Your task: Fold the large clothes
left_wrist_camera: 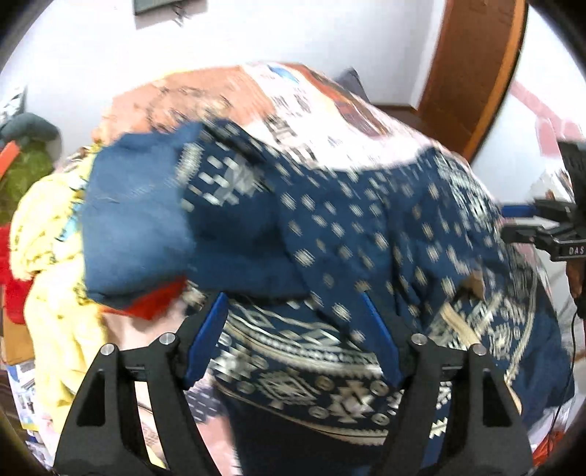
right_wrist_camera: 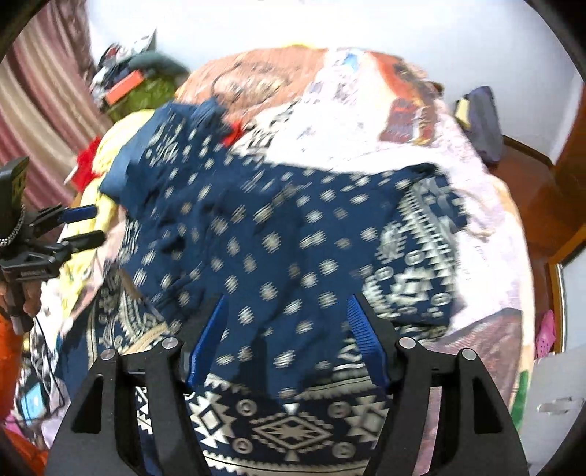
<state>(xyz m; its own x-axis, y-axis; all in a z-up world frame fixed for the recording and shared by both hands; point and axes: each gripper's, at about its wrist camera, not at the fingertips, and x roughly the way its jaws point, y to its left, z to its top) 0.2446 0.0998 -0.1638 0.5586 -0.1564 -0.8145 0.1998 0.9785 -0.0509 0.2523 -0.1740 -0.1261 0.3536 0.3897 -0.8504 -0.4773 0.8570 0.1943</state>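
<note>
Blue patterned cloth (right_wrist_camera: 293, 238) lies spread and rumpled on the bed (right_wrist_camera: 487, 205), its white-banded border nearest both cameras; it looks light, limp and quick to slip, so that border seems the best hold. Above it, left gripper (left_wrist_camera: 293, 296) and right gripper (right_wrist_camera: 287, 298) hover with jaws wide apart, gripping nothing.

A patterned bedspread (right_wrist_camera: 370, 110) in pink, white and orange covers the bed. Yellow cloth (left_wrist_camera: 44, 234) and red cloth (left_wrist_camera: 157, 304) lie heaped at its left side. A green bundle (right_wrist_camera: 150, 89) sits by the striped curtain (right_wrist_camera: 40, 95). A wooden door frame (left_wrist_camera: 472, 73) stands against the white wall (left_wrist_camera: 293, 33).
</note>
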